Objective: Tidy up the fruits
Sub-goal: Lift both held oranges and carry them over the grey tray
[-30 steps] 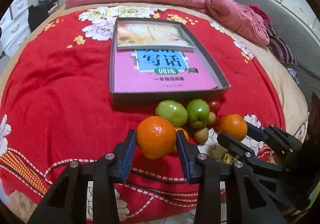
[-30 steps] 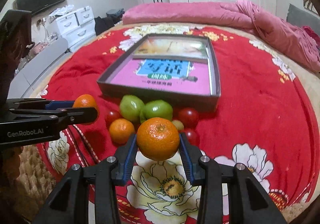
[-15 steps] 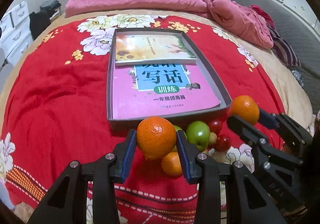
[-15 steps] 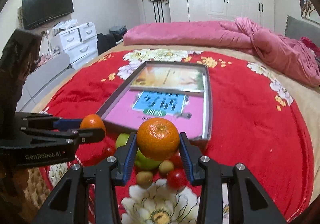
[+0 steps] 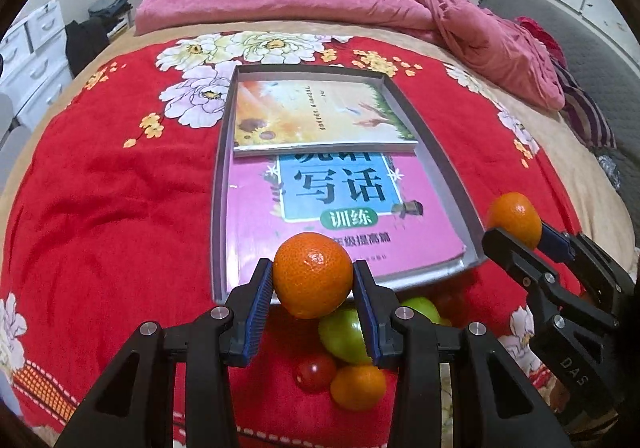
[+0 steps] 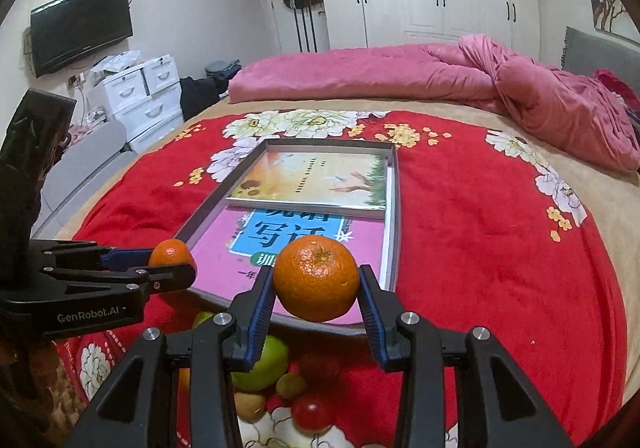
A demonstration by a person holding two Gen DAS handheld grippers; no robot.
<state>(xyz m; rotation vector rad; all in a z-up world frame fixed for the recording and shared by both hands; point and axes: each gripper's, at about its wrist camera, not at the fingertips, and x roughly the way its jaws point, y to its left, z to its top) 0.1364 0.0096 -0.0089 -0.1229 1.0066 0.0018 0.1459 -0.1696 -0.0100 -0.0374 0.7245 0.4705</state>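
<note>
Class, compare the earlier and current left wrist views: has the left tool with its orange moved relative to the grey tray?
Yes. The left tool and its orange have advanced toward the grey tray, now overlapping its near edge; earlier they hung short of the fruit pile.

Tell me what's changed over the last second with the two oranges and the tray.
Both grippers carried their oranges forward, from above the fruit pile to the tray's near edge. The left gripper keeps its orange clamped; the right gripper likewise holds its orange. Nothing was let go. The tray, its two books and the loose fruit on the red blanket stayed put.
</note>
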